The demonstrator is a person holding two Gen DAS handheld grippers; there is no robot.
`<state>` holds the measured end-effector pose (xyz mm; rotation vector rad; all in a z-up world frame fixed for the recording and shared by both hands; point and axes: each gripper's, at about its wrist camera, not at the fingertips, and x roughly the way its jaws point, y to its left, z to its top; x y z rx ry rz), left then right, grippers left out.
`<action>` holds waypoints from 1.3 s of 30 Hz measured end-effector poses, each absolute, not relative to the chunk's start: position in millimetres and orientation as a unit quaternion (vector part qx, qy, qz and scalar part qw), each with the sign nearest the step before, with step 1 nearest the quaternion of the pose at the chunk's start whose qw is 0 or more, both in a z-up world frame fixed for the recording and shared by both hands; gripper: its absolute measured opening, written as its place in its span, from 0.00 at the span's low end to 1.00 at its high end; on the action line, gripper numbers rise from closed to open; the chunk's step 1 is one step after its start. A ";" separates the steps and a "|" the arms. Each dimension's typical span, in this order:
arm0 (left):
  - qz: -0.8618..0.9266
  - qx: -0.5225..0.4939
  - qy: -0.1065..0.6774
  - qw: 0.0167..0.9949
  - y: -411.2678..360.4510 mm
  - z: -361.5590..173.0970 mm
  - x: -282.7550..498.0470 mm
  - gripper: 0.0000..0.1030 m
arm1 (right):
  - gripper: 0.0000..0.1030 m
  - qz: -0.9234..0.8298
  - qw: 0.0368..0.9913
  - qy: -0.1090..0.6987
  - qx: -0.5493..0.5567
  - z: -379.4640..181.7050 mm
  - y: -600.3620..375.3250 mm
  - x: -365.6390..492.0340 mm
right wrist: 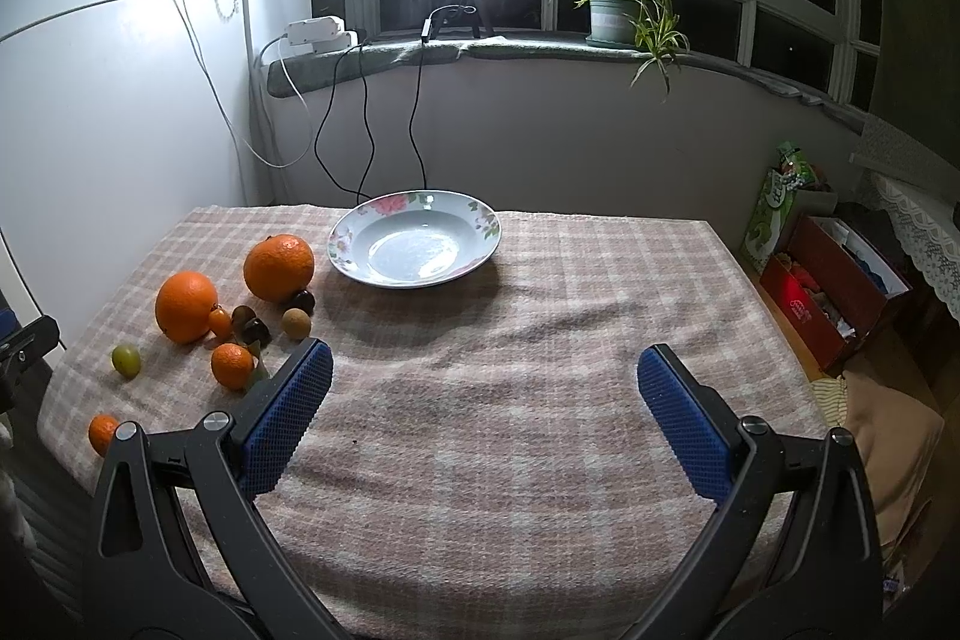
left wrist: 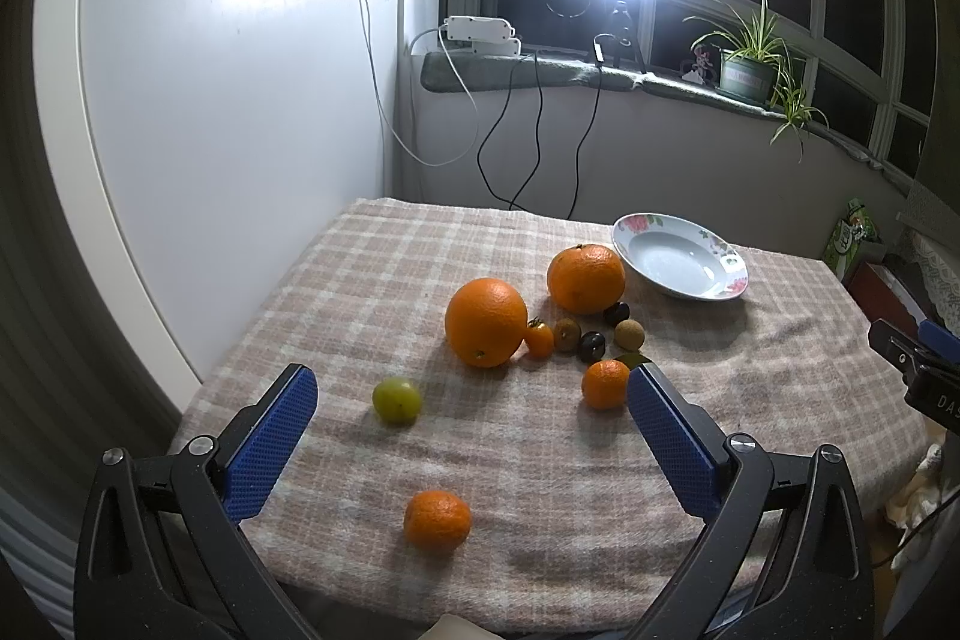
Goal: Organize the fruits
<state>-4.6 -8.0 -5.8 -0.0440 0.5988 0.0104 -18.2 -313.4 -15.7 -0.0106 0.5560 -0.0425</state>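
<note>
My left gripper (left wrist: 474, 400) hung wide apart over the near edge of the checked cloth (left wrist: 540, 466), holding nothing, and my right gripper (right wrist: 483, 382) was spread just as wide and bare above the empty middle of the cloth. The flowered plate (right wrist: 360, 226) sat at the far side with nothing in it, so I judged the sorting not yet begun.

The fruit lay loose to the left of the plate. Two big oranges, the near orange (left wrist: 486, 322) and the far orange (left wrist: 585, 278), stood close together, the far one just beside the plate. Between and in front of them huddled small pieces: a cherry tomato (left wrist: 539, 338) against the near orange, and some dark and brown round ones I could not name for sure. A mandarin (left wrist: 605, 384) lay near my left gripper's right pad, a green grape (left wrist: 396, 400) apart to the left, and a second mandarin (left wrist: 437, 518) lay nearest, between my pads.

That nearest mandarin seemed light, with soft loose skin; I would close gently across its widest middle. The oranges looked heavier and firmer and would need my full spread. The grape and tomato looked slick and easily burst.
</note>
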 end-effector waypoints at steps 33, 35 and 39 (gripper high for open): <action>-0.024 -0.089 0.399 0.912 35.9 -71.7 -17.6 0.74 | 0.90 0.179 0.924 0.336 -0.040 -59.8 -232.2 26.8; -0.027 -0.094 0.404 0.909 36.9 -77.4 -14.2 0.72 | 0.89 0.195 0.917 0.345 -0.044 -63.9 -221.1 32.4; -0.031 -0.097 0.413 0.905 38.2 -85.3 -9.2 0.68 | 0.87 0.218 0.905 0.360 -0.059 -72.0 -200.6 46.4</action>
